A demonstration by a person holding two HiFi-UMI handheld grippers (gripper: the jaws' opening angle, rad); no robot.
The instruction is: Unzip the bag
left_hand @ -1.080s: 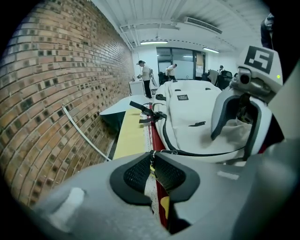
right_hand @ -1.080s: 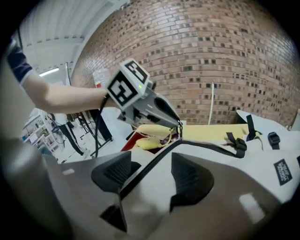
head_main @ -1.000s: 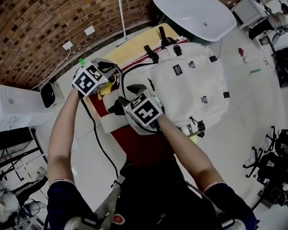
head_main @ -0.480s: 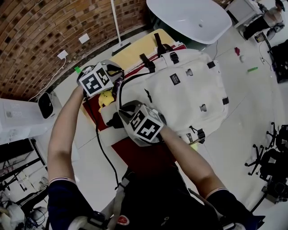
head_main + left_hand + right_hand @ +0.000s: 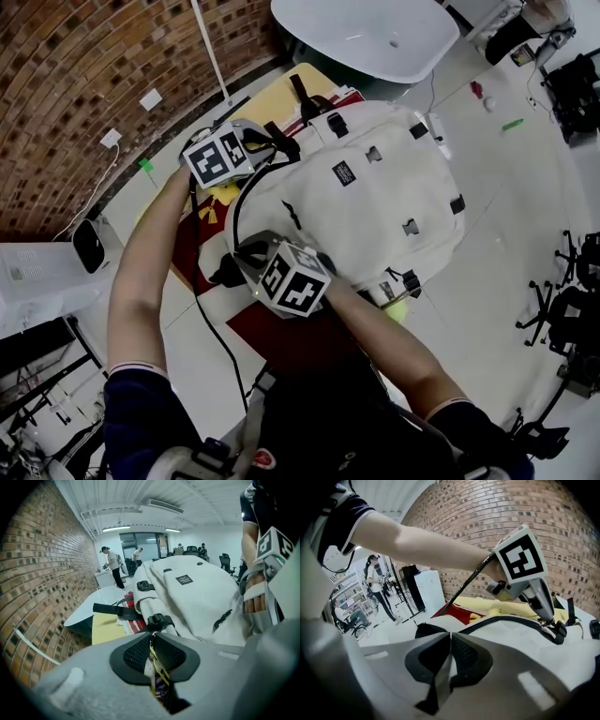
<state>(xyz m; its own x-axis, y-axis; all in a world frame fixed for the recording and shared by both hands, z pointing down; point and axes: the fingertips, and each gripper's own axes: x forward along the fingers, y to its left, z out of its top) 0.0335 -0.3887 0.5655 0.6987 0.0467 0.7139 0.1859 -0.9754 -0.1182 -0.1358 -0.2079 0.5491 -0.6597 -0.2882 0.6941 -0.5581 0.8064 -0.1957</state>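
The left gripper point(image 5: 154, 656), clamped on what looks like the zipper pull point(image 5: 158, 670), is sliding along the white bag point(image 5: 375, 206) (lying on red cloth point(image 5: 281, 330)) while the right gripper point(image 5: 450, 656), its jaws just closing, is pinching the fabric taut.

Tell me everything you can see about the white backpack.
The backpack is off-white fabric with black straps, buckles, zip pulls and a small black label. It lies flat, front up, on a red cloth. A dark zip line curves along its left edge. The left gripper is shut on a thin yellowish cord at one corner; the right gripper has just been closing and pinches a fold of its fabric at another.
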